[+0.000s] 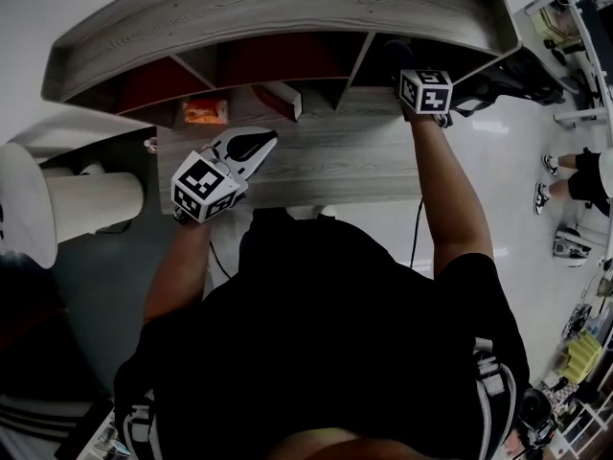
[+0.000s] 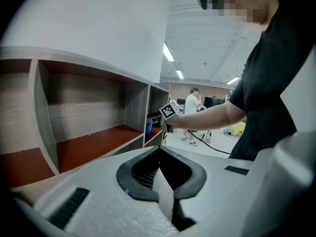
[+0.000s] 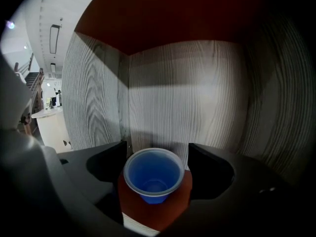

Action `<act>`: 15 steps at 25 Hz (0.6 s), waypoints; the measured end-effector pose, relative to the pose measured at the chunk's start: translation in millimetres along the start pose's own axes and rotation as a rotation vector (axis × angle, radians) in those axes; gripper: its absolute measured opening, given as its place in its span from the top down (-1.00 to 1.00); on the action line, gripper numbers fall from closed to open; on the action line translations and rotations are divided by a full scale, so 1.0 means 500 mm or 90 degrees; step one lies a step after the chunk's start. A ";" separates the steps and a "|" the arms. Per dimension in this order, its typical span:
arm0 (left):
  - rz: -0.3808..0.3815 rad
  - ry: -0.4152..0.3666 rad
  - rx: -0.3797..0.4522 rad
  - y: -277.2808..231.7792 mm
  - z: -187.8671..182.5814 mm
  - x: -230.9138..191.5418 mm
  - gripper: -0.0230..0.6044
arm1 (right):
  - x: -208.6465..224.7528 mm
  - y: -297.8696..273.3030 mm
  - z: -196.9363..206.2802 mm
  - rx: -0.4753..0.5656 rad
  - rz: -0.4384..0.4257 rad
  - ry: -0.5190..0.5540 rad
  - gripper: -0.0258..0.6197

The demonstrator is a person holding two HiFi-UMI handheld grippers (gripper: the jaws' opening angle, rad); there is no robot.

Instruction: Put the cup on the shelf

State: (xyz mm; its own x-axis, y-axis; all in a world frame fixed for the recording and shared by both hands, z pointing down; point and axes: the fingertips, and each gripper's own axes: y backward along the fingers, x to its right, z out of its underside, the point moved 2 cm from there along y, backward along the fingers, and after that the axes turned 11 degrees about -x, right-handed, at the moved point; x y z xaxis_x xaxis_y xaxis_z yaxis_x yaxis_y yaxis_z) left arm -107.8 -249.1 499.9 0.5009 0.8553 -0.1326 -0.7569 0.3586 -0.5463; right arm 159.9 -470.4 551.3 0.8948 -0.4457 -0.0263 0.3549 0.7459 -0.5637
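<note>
Grey wood-grain boards make up the shelf [image 1: 287,12], a row of open compartments with smooth red-brown floors. It stands on a pale glossy floor [image 1: 517,151].

In the right gripper view, the right gripper [image 3: 157,154] is pushed into a compartment with streaked grey walls. Its broad black jaws are spread to either side of the cup [image 3: 154,174]. The cup is small, blue, round-rimmed and tapered, standing upright on the red floor. A sliver of wood shows between its rim and the right jaw; whether the left jaw touches the rim I cannot tell.

From the head view the cup is hidden, and only that gripper's marker cube [image 1: 426,91] and the forearm show at the mouth of the rightmost compartment. An orange thing [image 1: 204,111] lies in a compartment further left.

The left gripper [image 2: 159,149] is held in front of the shelf. Its white jaws are pressed together around a black-lined hollow, with nothing in them. Its view alone shows ceiling strip lights [image 2: 168,52] and a person [image 2: 191,107] standing far off.
</note>
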 end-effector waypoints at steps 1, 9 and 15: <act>0.000 0.000 0.000 0.001 0.000 0.002 0.87 | 0.001 0.005 -0.003 0.002 0.002 0.000 -0.24; 0.006 -0.009 0.001 0.006 -0.002 0.019 0.87 | -0.006 0.047 -0.020 0.025 0.006 -0.003 -0.24; 0.022 -0.017 -0.009 0.004 0.002 0.035 0.87 | -0.023 0.100 -0.036 0.045 0.006 -0.008 -0.24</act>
State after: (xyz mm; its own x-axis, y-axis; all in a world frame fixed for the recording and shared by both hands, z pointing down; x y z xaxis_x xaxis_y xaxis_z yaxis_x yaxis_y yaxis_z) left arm -100.8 -233.1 497.5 0.4627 0.8770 -0.1295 -0.7675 0.3232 -0.5536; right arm 162.4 -436.8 508.7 0.9011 -0.4332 -0.0209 0.3649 0.7833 -0.5032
